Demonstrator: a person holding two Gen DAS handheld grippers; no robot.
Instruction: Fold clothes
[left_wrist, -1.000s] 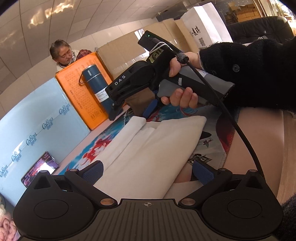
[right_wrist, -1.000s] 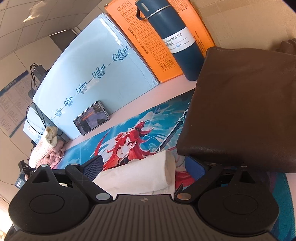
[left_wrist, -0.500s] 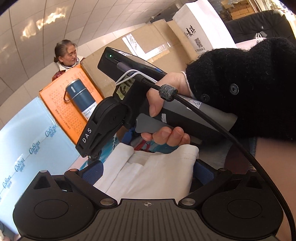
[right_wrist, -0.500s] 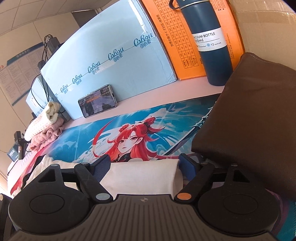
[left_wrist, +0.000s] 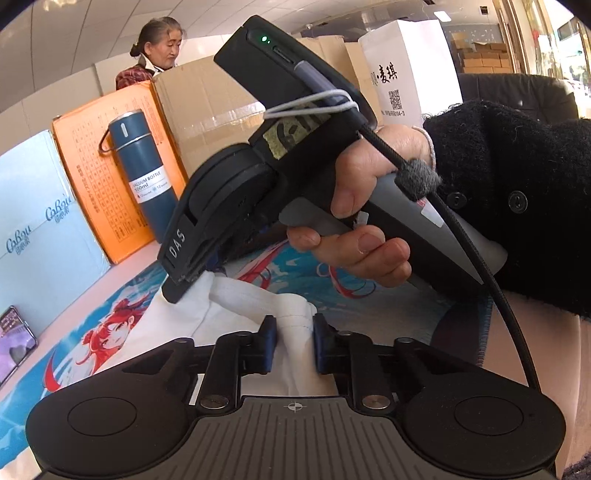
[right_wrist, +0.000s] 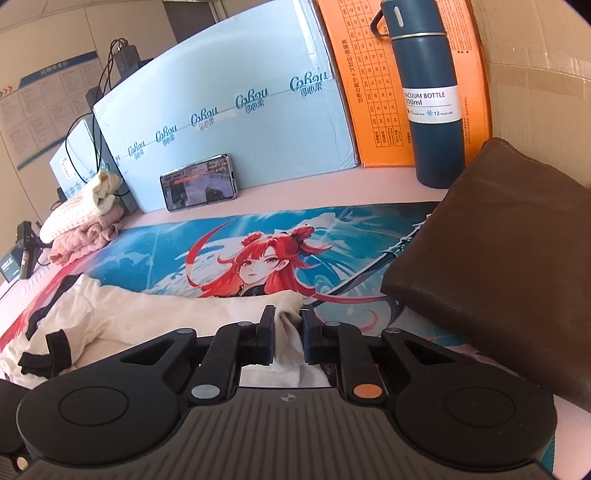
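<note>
A white garment (right_wrist: 129, 314) with black trim lies bunched on the printed mat (right_wrist: 221, 251), trailing off to the left. My right gripper (right_wrist: 288, 339) is shut on its near edge. In the left wrist view the same white garment (left_wrist: 229, 306) is pinched by my left gripper (left_wrist: 293, 339), which is shut on a fold of it. A hand in a black sleeve (left_wrist: 517, 206) holds the right gripper (left_wrist: 192, 277) just ahead, with its tip down on the cloth. The two grip points sit close together.
A folded brown garment (right_wrist: 498, 258) lies on the mat at the right. A blue vacuum bottle (right_wrist: 428, 110) stands against orange and pale blue boxes at the back. A phone (right_wrist: 197, 182) leans there, with stacked knitwear (right_wrist: 81, 221) far left. A person (left_wrist: 159, 48) stands behind the boxes.
Both grippers were open over the white garment and have now shut on its edge. The right gripper has swung down close in front of the left one, and the cloth has bunched up.
</note>
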